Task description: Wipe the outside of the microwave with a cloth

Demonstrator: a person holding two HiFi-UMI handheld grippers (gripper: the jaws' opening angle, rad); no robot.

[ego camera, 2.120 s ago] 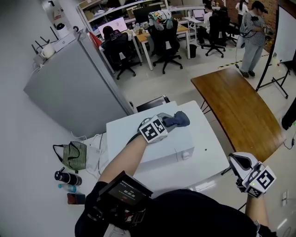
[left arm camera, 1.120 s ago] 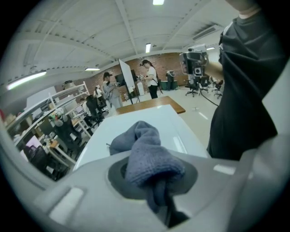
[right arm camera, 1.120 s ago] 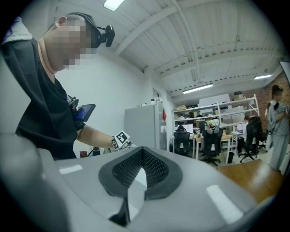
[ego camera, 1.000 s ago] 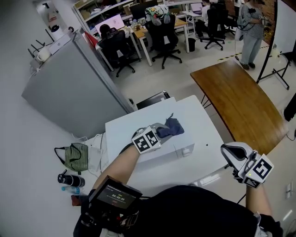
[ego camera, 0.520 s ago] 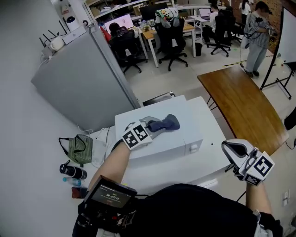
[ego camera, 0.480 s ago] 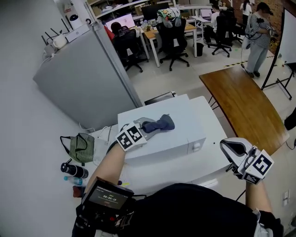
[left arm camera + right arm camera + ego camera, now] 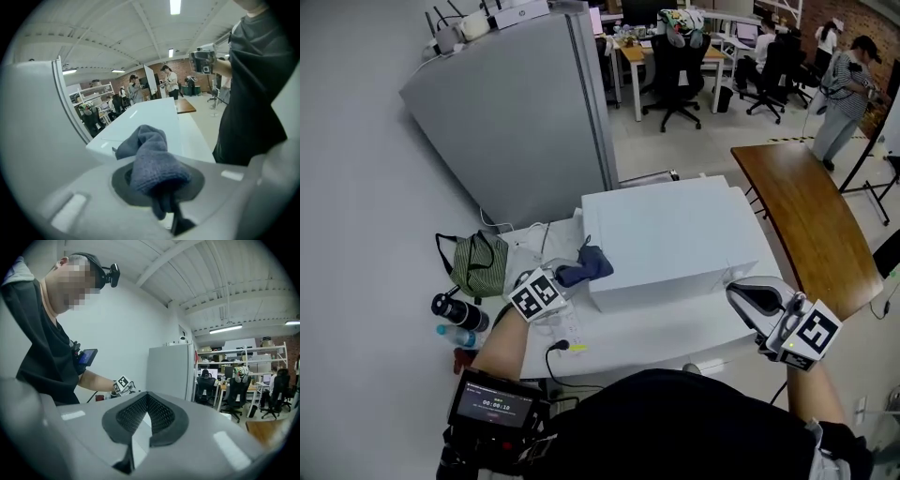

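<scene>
Blue-grey knitted cloth (image 7: 585,265) sits clamped in our left gripper (image 7: 570,275) beside the boxy white microwave's (image 7: 675,239) left end, while our right gripper (image 7: 748,298) hangs closed on nothing, well apart.

Cloth (image 7: 584,266) at the microwave's (image 7: 670,239) left end covers the left gripper's (image 7: 565,279) jaw tips in both views; whether it touches that side wall cannot be confirmed. The wooden table (image 7: 811,220) right of the microwave is cut off by the frame edge. The label on the bottle (image 7: 459,311) left of the microwave is too small to read.
</scene>
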